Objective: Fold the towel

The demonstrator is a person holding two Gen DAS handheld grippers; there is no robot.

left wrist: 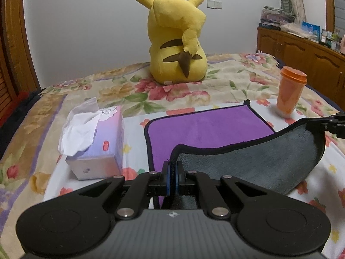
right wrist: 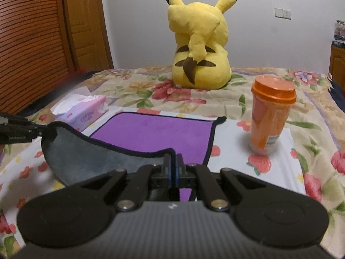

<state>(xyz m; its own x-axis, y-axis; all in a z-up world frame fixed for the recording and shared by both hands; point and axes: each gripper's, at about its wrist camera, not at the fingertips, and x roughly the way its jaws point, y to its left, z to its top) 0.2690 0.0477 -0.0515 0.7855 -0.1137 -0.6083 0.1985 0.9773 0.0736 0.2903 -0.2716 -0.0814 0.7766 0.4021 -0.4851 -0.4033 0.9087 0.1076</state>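
A towel, purple on top [left wrist: 207, 127] and grey underneath [left wrist: 258, 161], with a black hem, lies on the bed. Its near edge is lifted off the bed and sags between the two grippers, grey side showing. My left gripper [left wrist: 172, 166] is shut on the near left corner. My right gripper [right wrist: 172, 159] is shut on the near right corner and shows at the right edge of the left wrist view [left wrist: 336, 123]. The left gripper shows at the left edge of the right wrist view [right wrist: 32, 129]. The towel's far half [right wrist: 155, 131] stays flat.
A tissue box [left wrist: 101, 142] sits left of the towel. An orange lidded cup [left wrist: 291, 90] stands right of it, close to the far right corner. A yellow plush toy [left wrist: 176, 43] sits behind on the floral bedspread [left wrist: 129, 90]. A wooden cabinet [left wrist: 301, 51] stands at the right.
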